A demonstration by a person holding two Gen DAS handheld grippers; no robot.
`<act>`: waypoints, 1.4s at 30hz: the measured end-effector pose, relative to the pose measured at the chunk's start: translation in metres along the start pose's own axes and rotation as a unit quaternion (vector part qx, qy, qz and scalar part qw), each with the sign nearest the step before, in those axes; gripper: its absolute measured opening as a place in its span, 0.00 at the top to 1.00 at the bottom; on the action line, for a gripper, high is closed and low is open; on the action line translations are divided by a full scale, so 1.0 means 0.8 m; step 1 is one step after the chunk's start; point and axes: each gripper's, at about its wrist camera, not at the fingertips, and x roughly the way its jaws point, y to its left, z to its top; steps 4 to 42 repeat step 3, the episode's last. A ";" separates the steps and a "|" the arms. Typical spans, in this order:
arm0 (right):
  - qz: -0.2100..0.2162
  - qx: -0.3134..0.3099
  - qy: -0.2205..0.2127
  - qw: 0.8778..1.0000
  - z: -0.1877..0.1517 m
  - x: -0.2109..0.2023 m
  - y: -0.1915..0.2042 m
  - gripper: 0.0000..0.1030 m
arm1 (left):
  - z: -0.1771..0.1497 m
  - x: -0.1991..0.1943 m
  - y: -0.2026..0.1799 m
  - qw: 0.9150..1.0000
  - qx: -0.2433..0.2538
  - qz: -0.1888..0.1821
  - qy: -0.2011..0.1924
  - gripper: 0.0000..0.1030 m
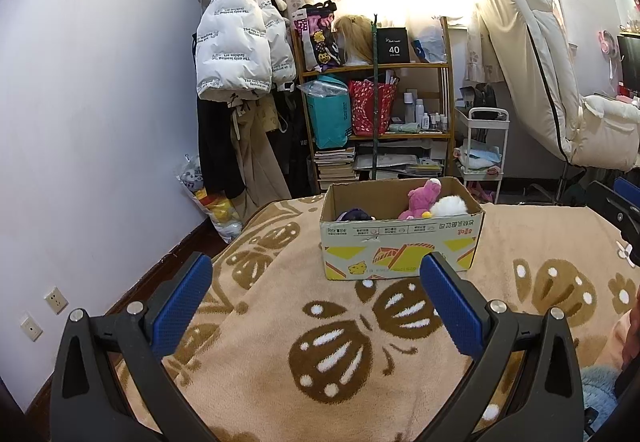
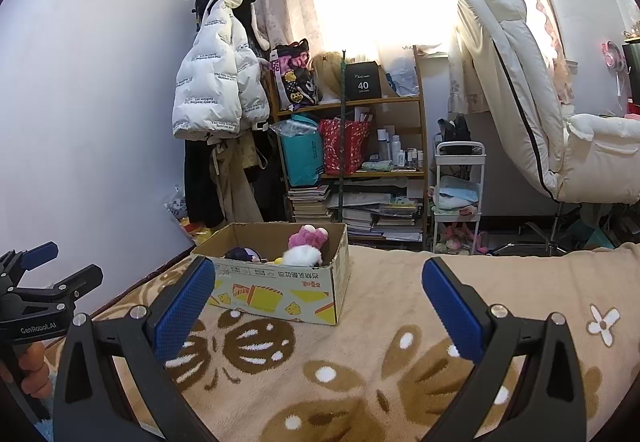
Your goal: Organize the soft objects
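Note:
An open cardboard box (image 1: 400,242) stands on the beige butterfly-pattern blanket (image 1: 280,322). Inside it lie a pink plush toy (image 1: 423,202), a white fluffy plush (image 1: 449,207) and a dark purple plush (image 1: 354,216). My left gripper (image 1: 316,274) hovers open over the blanket, short of the box, with nothing between its blue pads. In the right wrist view the box (image 2: 280,290) is ahead to the left. My right gripper (image 2: 319,274) is open and empty too. The left gripper (image 2: 60,266) shows at that view's left edge, held by a hand (image 2: 32,366).
Beyond the bed stand a wooden shelf (image 1: 376,102) with bags and books, hanging coats (image 1: 240,42), a white cart (image 1: 482,154) and a cream recliner (image 1: 552,82). The wall and a bag of toys (image 1: 216,202) are at left. Light blue fluffy fabric (image 1: 596,382) lies bottom right.

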 end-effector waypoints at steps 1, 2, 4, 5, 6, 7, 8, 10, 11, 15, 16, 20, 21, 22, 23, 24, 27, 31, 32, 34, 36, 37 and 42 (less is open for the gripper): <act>0.000 0.000 0.000 1.000 0.000 0.000 0.000 0.00 | 0.000 0.000 0.000 1.000 0.000 0.001 0.000 0.01; 0.000 0.000 0.000 1.000 0.000 0.000 -0.001 0.00 | 0.000 0.000 0.000 1.000 0.000 0.001 0.000 0.01; 0.001 -0.001 0.000 1.000 0.001 0.000 -0.001 0.00 | 0.000 0.000 0.000 1.000 0.000 0.000 0.000 0.01; 0.001 -0.001 0.000 1.000 0.001 0.000 -0.001 0.00 | 0.000 0.000 0.000 1.000 0.000 0.000 0.000 0.01; 0.001 -0.001 0.000 1.000 0.001 0.000 -0.001 0.00 | 0.000 0.000 0.000 1.000 0.000 0.000 0.000 0.01; 0.001 -0.001 0.000 1.000 0.001 0.000 -0.001 0.00 | 0.000 0.000 0.000 1.000 0.000 0.000 0.000 0.01; 0.001 -0.001 0.000 1.000 0.001 0.000 -0.001 0.00 | 0.000 0.000 0.000 1.000 0.000 0.000 0.000 0.01; 0.001 -0.001 0.000 1.000 0.001 0.000 -0.001 0.00 | 0.000 0.000 0.000 1.000 0.000 0.000 0.000 0.01; 0.001 -0.001 0.000 1.000 0.001 0.000 -0.001 0.00 | 0.000 0.000 0.000 1.000 0.000 0.000 0.000 0.01; 0.001 -0.001 0.000 1.000 0.001 0.000 -0.001 0.00 | 0.000 0.000 0.000 1.000 0.000 0.000 0.000 0.01; 0.001 -0.001 0.000 1.000 0.001 0.000 -0.001 0.00 | 0.000 0.000 0.000 1.000 0.000 0.000 0.000 0.01; 0.001 -0.001 0.000 1.000 0.001 0.000 -0.001 0.00 | 0.000 0.000 0.000 1.000 0.000 0.000 0.000 0.01; 0.001 -0.001 0.000 1.000 0.001 0.000 -0.001 0.00 | 0.000 0.000 0.000 1.000 0.000 0.000 0.000 0.01; 0.001 -0.001 0.000 1.000 0.001 0.000 -0.001 0.00 | 0.000 0.000 0.000 1.000 0.000 0.000 0.000 0.01; 0.001 -0.001 0.000 1.000 0.001 0.000 -0.001 0.00 | 0.000 0.000 0.000 1.000 0.000 0.000 0.000 0.01; 0.001 -0.001 0.000 1.000 0.001 0.000 -0.001 0.00 | 0.000 0.000 0.000 1.000 0.000 0.000 0.000 0.01; 0.001 -0.001 0.000 1.000 0.001 0.000 -0.001 0.00 | 0.000 0.000 0.000 1.000 0.000 0.000 0.000 0.01; 0.001 -0.001 0.000 1.000 0.001 0.000 -0.001 0.00 | 0.000 0.000 0.000 1.000 0.000 0.000 0.000 0.01; 0.001 -0.001 0.000 1.000 0.001 0.000 -0.001 0.00 | 0.000 0.000 0.000 1.000 0.000 0.000 0.000 0.01; 0.001 -0.001 0.000 1.000 0.001 0.000 -0.001 0.00 | 0.000 0.000 0.000 1.000 0.000 0.000 0.000 0.01; 0.001 -0.001 0.000 1.000 0.001 0.000 -0.001 0.00 | 0.000 0.000 0.000 1.000 0.000 0.000 0.000 0.01; 0.001 -0.001 0.000 1.000 0.001 0.000 -0.001 0.00 | 0.000 0.000 0.000 1.000 0.000 0.000 0.000 0.01; 0.001 -0.001 0.000 1.000 0.001 0.000 -0.001 0.00 | 0.000 0.000 0.000 1.000 0.000 0.000 0.000 0.01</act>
